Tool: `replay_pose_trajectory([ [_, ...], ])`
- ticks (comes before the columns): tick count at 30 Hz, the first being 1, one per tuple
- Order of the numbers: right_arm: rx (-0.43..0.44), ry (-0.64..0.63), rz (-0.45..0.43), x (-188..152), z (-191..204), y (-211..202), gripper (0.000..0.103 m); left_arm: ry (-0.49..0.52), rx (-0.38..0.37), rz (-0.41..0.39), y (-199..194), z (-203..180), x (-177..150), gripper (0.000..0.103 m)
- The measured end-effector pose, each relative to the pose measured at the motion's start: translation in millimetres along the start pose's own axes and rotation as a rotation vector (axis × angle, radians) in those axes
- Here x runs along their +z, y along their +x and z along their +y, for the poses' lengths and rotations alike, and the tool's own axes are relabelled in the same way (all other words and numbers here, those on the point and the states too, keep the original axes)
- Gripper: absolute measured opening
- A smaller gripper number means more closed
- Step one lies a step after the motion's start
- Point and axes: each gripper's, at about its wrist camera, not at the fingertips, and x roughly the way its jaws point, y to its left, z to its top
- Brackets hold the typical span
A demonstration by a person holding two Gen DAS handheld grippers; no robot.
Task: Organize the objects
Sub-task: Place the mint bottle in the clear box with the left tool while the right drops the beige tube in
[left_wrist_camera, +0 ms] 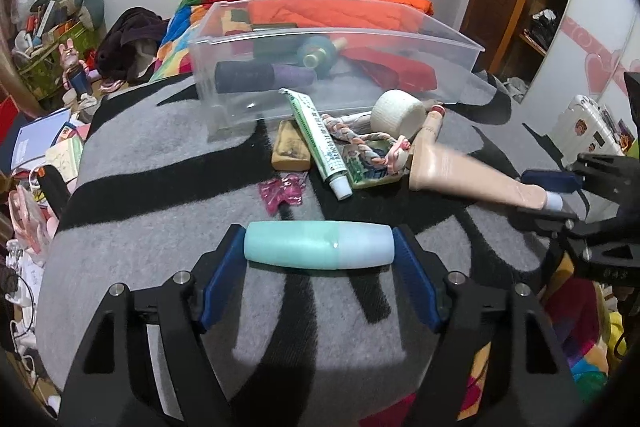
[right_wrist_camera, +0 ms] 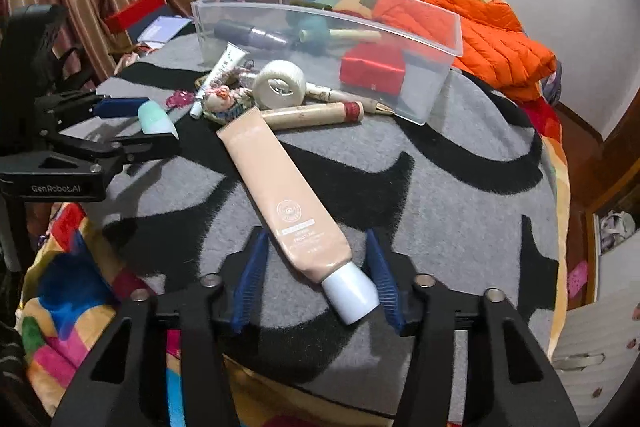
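Note:
My left gripper (left_wrist_camera: 319, 247) is shut on a mint-green bottle (left_wrist_camera: 318, 245), held lengthwise between the blue pads just above the grey and black blanket; it also shows in the right wrist view (right_wrist_camera: 154, 119). My right gripper (right_wrist_camera: 320, 275) is open around the white cap end of a long beige tube (right_wrist_camera: 280, 195) that lies on the blanket; only the right pad seems to touch the cap. The clear plastic bin (left_wrist_camera: 452, 39) stands behind, holding a purple roll, a teal spool and a red box.
In front of the bin (right_wrist_camera: 440, 83) lie a white-green tube (left_wrist_camera: 320, 139), a white tape roll (right_wrist_camera: 278, 85), a braided rope (left_wrist_camera: 360, 139), a tan block (left_wrist_camera: 290, 147), a pink wrapper (left_wrist_camera: 282, 189) and a wooden stick (right_wrist_camera: 312, 115). An orange jacket (right_wrist_camera: 492, 39) lies behind.

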Motion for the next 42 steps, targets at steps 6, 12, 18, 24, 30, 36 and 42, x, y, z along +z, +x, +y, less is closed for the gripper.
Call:
replay_pose_trajectory([
  [6, 0.026, 0.063, -0.002, -7, -11, -8, 0.019, -0.027, 0.002, -0.032, -13, 2, -1, 0.073],
  [12, 0.010, 0.097, -0.034, -17, -13, -26, 0.019, -0.032, 0.015, -0.092, -33, -1, 7, 0.073],
  [18, -0.002, 0.143, -0.130, -7, -21, -55, 0.019, -0.028, 0.019, -0.159, -52, -4, 23, 0.073],
  [24, -0.003, 0.177, -0.224, 22, -28, -70, 0.019, -0.027, 0.023, -0.215, -64, -7, 42, 0.073],
  [30, -0.007, 0.206, -0.277, 52, -36, -70, 0.019, -0.028, 0.028, -0.247, -63, -5, 66, 0.073],
  [36, -0.003, 0.230, -0.313, 88, -44, -61, 0.019, -0.047, 0.030, -0.247, -49, 6, 95, 0.073],
  [42, 0.000, 0.247, -0.320, 120, -49, -41, 0.019, -0.044, 0.045, -0.208, -22, 13, 123, 0.073],
])
